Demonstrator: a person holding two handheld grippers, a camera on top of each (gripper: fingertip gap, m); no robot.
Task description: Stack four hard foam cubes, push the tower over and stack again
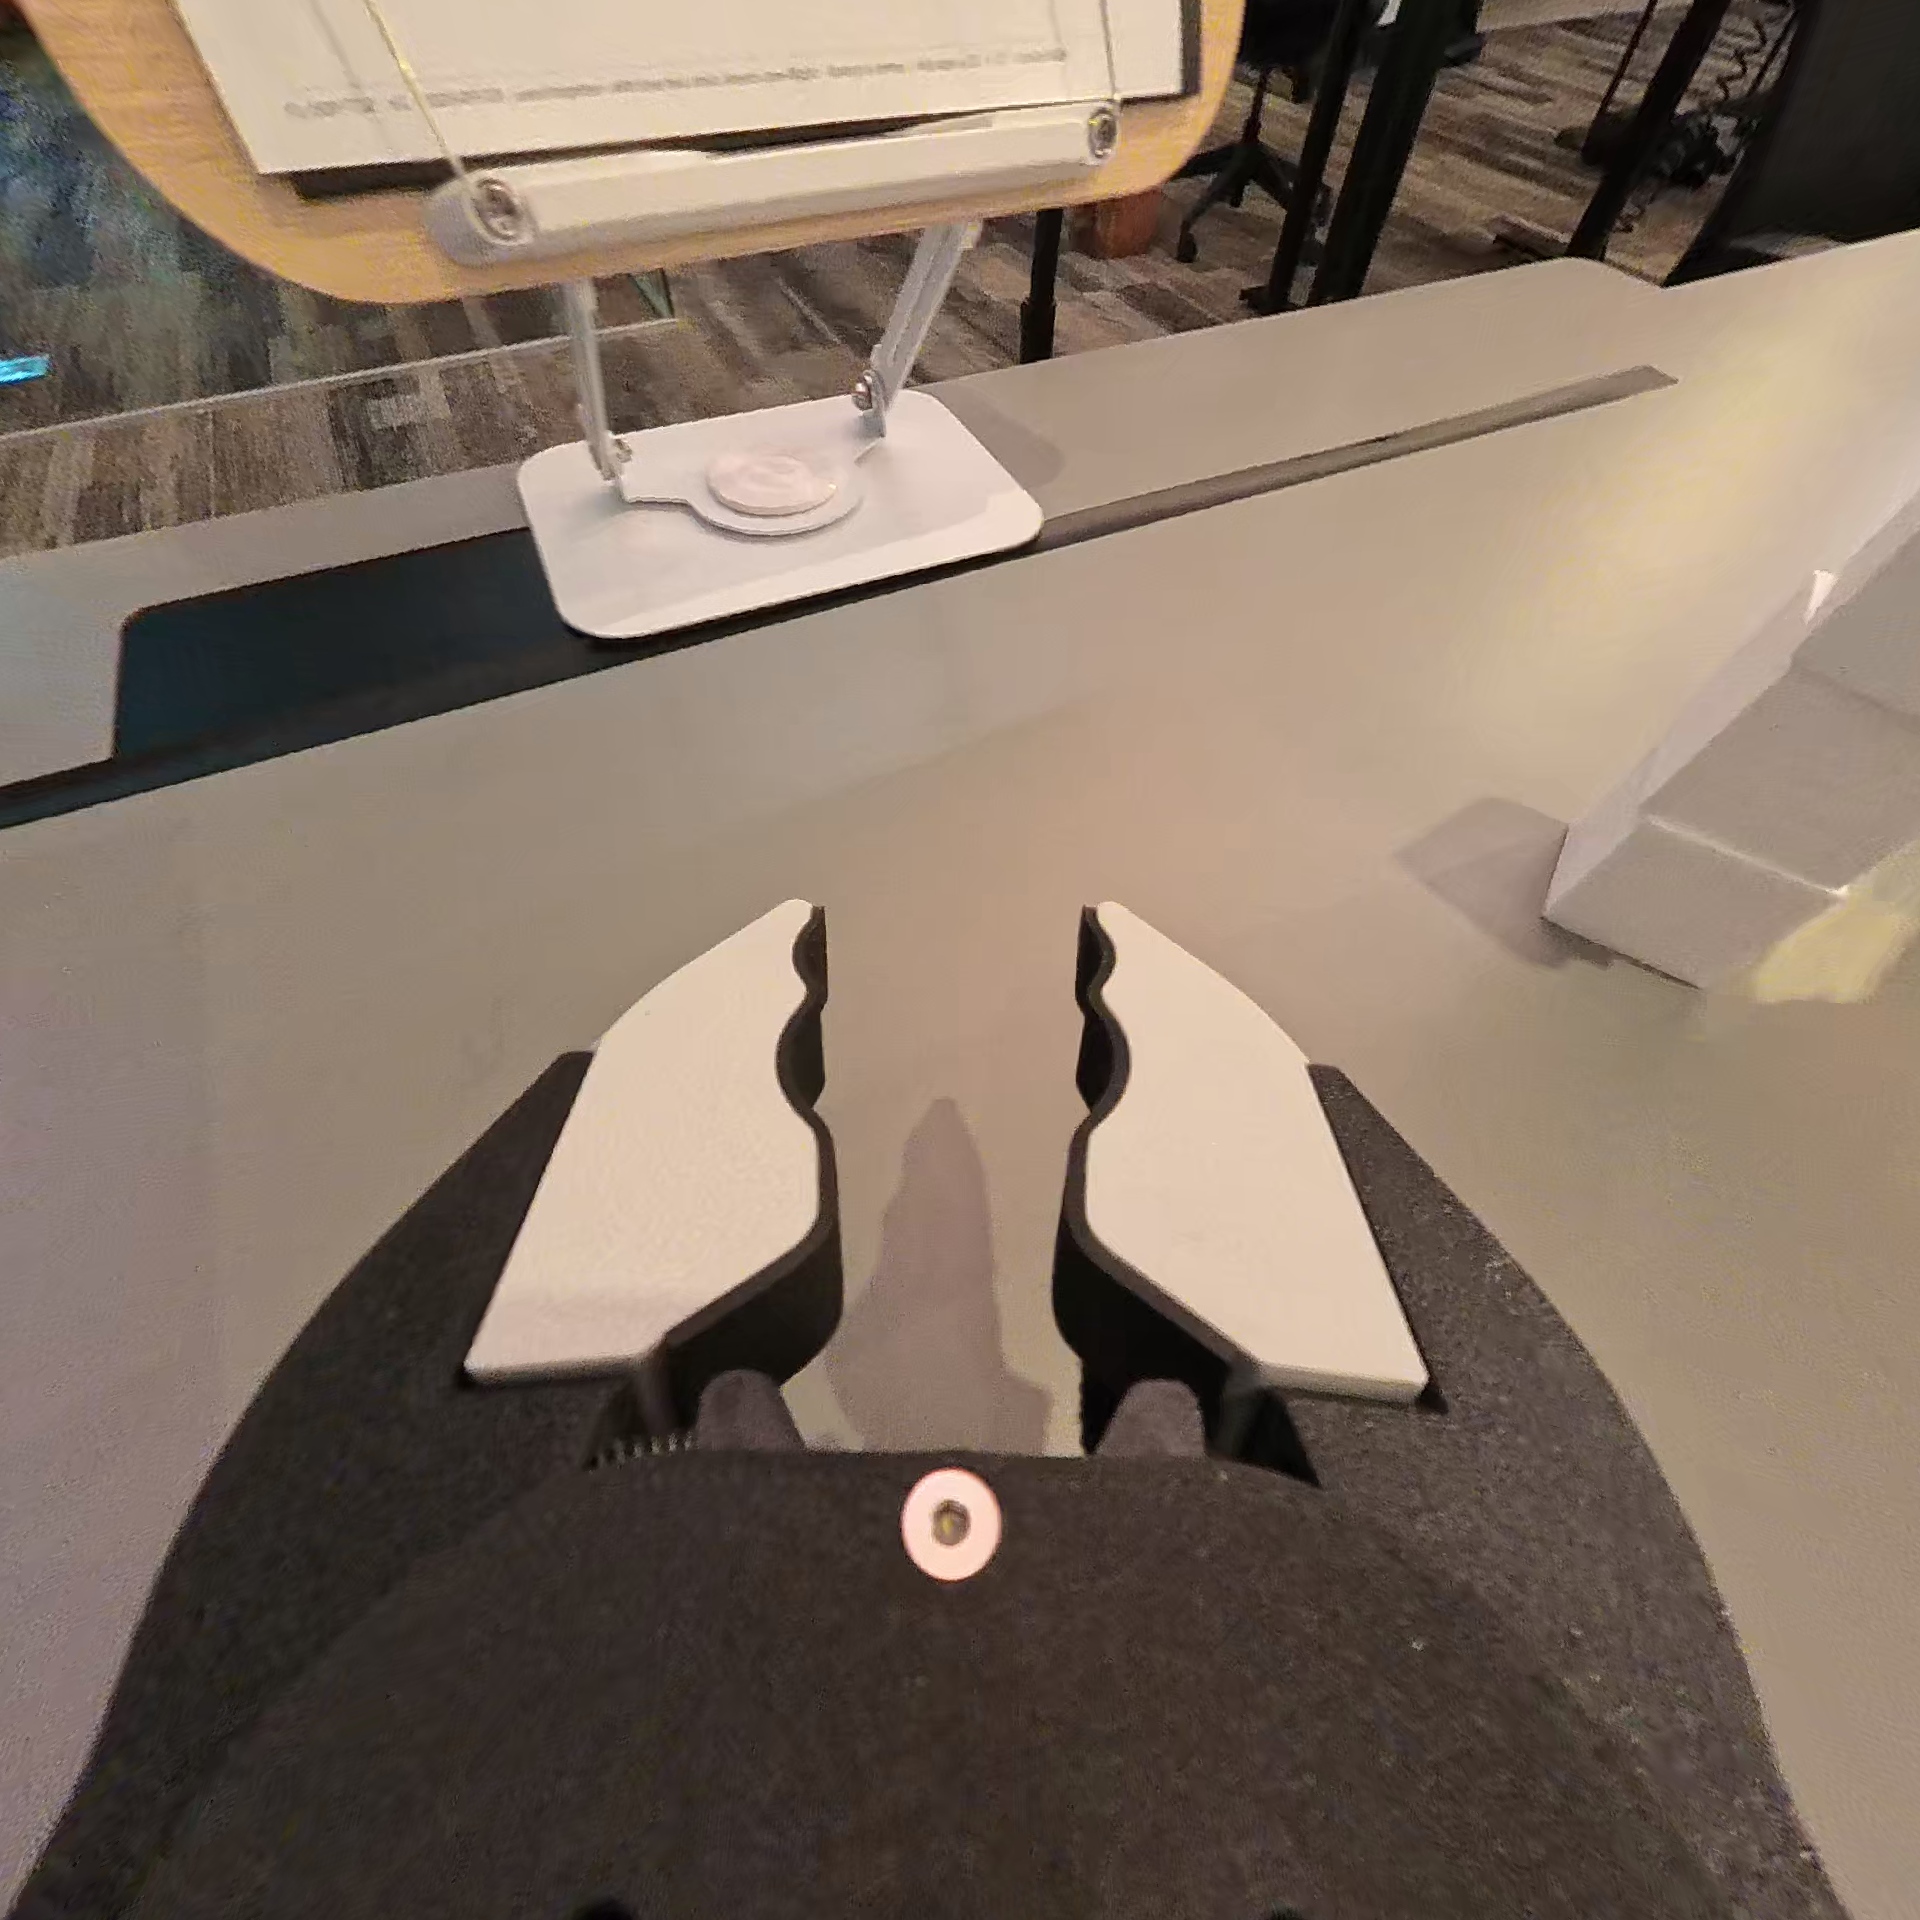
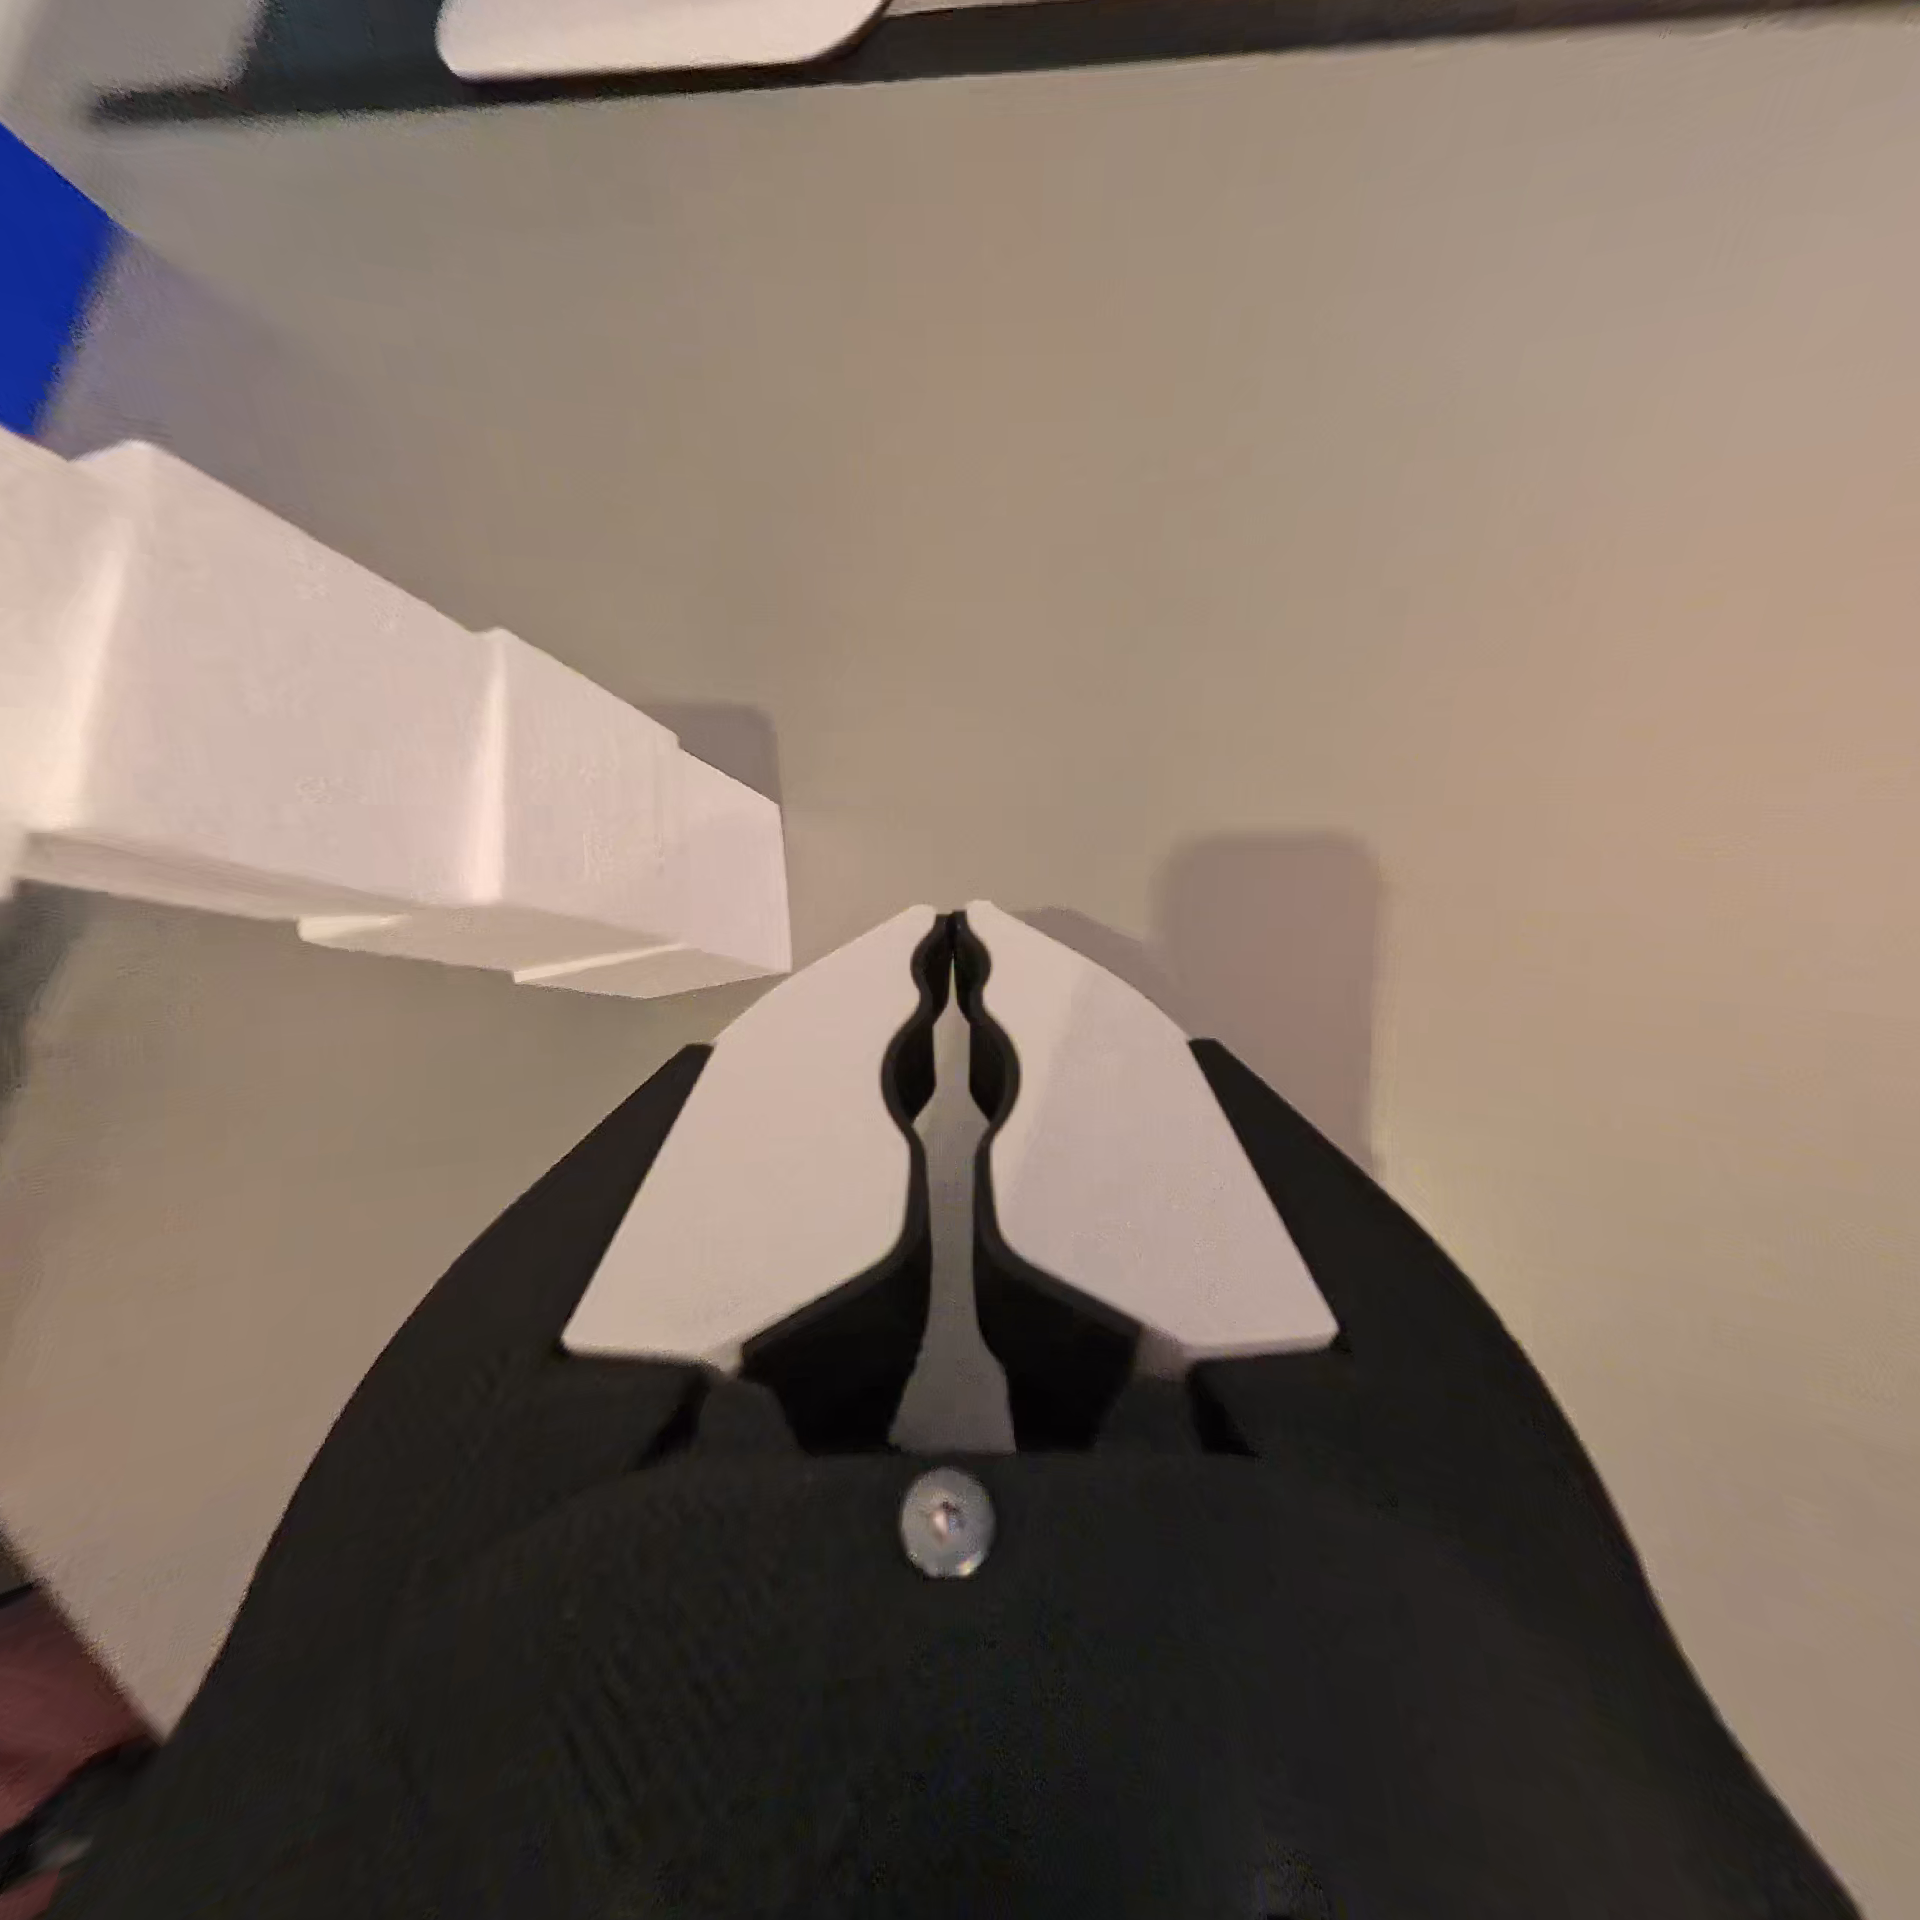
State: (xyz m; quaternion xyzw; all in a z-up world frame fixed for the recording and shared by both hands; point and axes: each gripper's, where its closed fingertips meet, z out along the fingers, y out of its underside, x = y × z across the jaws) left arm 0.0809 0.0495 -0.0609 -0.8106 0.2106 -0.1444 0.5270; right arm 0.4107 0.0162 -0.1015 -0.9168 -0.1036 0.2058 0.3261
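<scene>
At the bottom of the right wrist view the right gripper (image 2: 954,920) is seen with its jaws pressed together at the tips and nothing held between them; the tower of foam cubes (image 2: 436,790) runs from the left edge toward the frame's centre, its base on the bench (image 2: 1351,468) just left of the tips. The cubes appear slightly offset from one another, and whether the tips touch the tower cannot be told. If the push is judged the step in hand, a low contact near the base may only slide the whole tower across the smooth bench instead of toppling it, and a hard shove may scatter cubes toward the dark slot and the white stand base (image 2: 655,36) at the top of the frame. In the left wrist view the left gripper (image 1: 951,920) is held with jaws moderately apart and empty, the tower at the right edge; beyond it the stand's base (image 1: 779,520) sits at the bench's far edge, where rolling cubes could be lost to the floor
</scene>
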